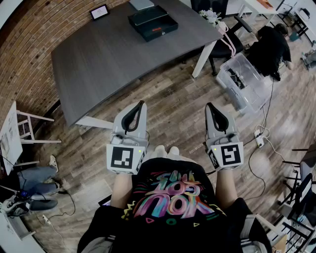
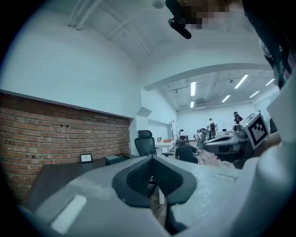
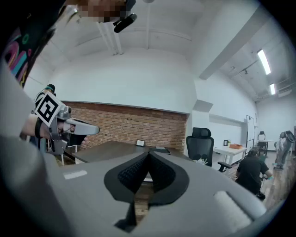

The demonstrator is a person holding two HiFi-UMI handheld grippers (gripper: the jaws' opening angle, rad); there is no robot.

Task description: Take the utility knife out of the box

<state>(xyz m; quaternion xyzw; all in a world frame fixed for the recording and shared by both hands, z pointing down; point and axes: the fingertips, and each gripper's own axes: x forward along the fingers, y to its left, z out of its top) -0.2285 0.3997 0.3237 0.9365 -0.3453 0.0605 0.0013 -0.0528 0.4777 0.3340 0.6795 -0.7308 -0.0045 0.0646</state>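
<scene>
head view: box [image 1: 153, 22] contents unclear; left gripper [image 1: 141, 104] & right gripper [image 1: 209, 105] clenched empty, well short of table [image 1: 113, 64] edge.

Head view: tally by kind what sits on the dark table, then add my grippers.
Box: 1
Small framed display: 1
Flat grey item, cut off by the picture edge: 1
Grippers: 2, left gripper and right gripper, both shut and empty
Total: 5

The worktop [image 1: 108, 59] looks matt wood grain; the box [image 1: 153, 22] at its far edge smooth, faintly glossy; the wall [image 1: 24, 54] rough brick; the floor [image 1: 173, 104] worn wooden planks.
</scene>
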